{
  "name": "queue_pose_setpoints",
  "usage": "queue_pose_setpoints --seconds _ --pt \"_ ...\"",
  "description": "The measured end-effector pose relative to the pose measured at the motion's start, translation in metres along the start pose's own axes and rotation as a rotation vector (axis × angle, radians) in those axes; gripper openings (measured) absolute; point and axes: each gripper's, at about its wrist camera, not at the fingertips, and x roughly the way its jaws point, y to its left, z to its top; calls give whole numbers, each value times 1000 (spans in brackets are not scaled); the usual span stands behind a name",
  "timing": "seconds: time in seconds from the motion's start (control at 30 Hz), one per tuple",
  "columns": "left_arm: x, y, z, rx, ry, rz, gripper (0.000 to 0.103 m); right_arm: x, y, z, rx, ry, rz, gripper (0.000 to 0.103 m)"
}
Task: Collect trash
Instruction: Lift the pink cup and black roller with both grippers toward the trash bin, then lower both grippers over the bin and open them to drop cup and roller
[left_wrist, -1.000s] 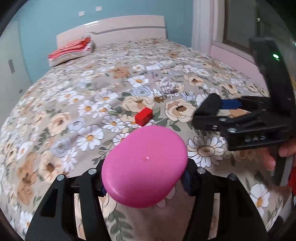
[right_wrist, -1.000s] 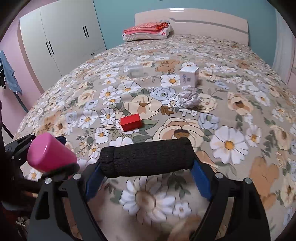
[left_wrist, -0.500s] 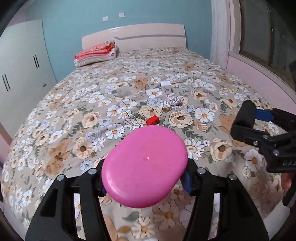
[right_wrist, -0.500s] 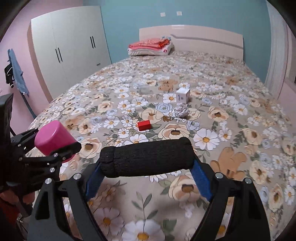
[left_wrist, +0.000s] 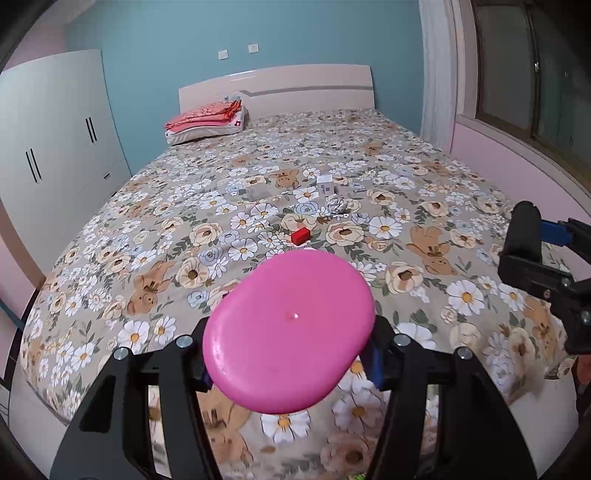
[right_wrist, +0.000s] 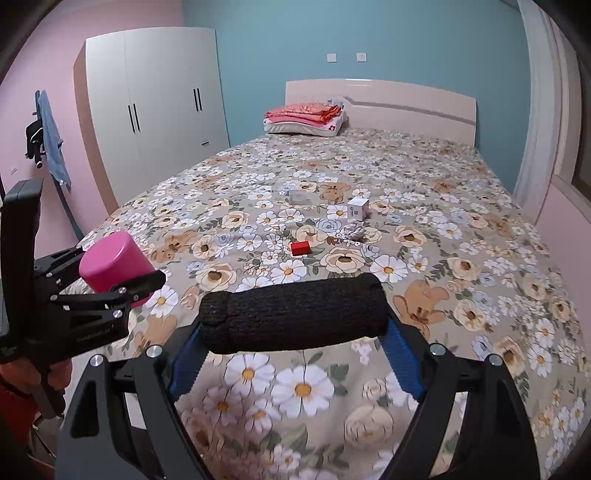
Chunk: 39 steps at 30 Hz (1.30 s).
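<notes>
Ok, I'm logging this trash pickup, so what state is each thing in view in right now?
Left claw: shut on the pink cup.
Pink cup: held off the bed, closed end facing the camera.
Right claw: shut on the black foam roller.
Black foam roller: held crosswise.
Red block: lying on the bedspread.
White box: upright on the bedspread.
Crumpled paper: wadded, beside the box.
Wardrobe: doors closed.
Bedding: folded, stacked.

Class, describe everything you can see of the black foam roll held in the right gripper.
The black foam roll is a stubby cylinder with a coarse, spongy, finely pitted surface. It lies crosswise in the right gripper, clamped endwise between the blue-padded fingers, above the flowered bedspread without touching it. The left wrist view shows one rounded end. It looks whole and uncrushed.
</notes>
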Motion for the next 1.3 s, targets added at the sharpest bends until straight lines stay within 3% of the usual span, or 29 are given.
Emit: queue_pose_setpoints --seconds 0.23,0.53,0.87,1.3 --pt "-48 -10 -25 16 -26 20 59 -51 21 -30 -33 -27 -6 86" --pt "-95 -4 -69 12 -33 18 59 -88 45 -71 -74 -12 0 86" --pt "-111 -2 -125 24 6 -8 59 -104 67 -118 -97 25 27 86" --pt "-90 -15 -187 31 95 -67 59 -89 82 -180 -80 117 64 86"
